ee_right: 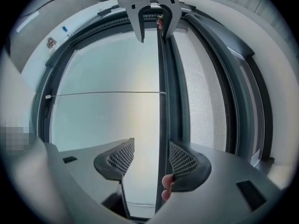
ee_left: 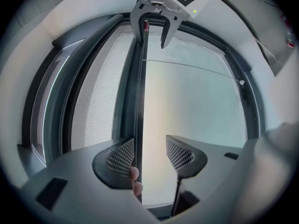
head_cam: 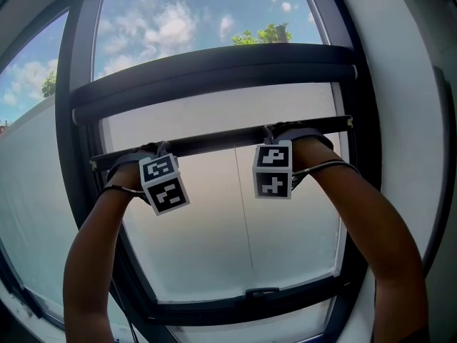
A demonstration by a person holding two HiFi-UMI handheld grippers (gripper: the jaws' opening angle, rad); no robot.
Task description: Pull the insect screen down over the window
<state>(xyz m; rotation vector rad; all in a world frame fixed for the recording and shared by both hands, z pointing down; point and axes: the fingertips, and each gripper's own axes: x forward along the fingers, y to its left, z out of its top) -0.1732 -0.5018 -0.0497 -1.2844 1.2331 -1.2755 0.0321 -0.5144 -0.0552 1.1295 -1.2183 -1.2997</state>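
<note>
Task roughly a third done, my read. Insect screen (head_cam: 214, 109) is partly drawn: the mesh hangs from the top cassette (head_cam: 214, 66) to the pull bar (head_cam: 221, 140), which sits in the upper half of the window frame (head_cam: 71, 120). Sky pane above the cassette is outside the screen's run. Below the bar the pale pane (head_cam: 235, 220) is uncovered down to the bottom rail (head_cam: 243, 307). A small catch (head_cam: 262, 291) sits mid-rail, and the bar is well apart from it.

Left tongs (ee_left: 150, 155): jaws wide apart with the pull bar running between them. The bar lies against the mesh-side pad and the other pad is clear of it, so it bears on the bar without clamping it. Bare fingertips (ee_left: 134, 174) show just beside the bar.

Right tongs (ee_right: 152, 155): same setup, jaws wide with the bar between. It is touching or just beside the mesh-side pad, and the far pad is off. Fingertips (ee_right: 168, 181) are by the bar.

In the head view the two sit near opposite ends of the bar, which looks near level, a slight tilt at most.

Left to do: bring the bar down the rest of the pane and seat it at the bottom rail. No pinch on the bar, so I'd say it could slip or go skewed if one side leads.
</note>
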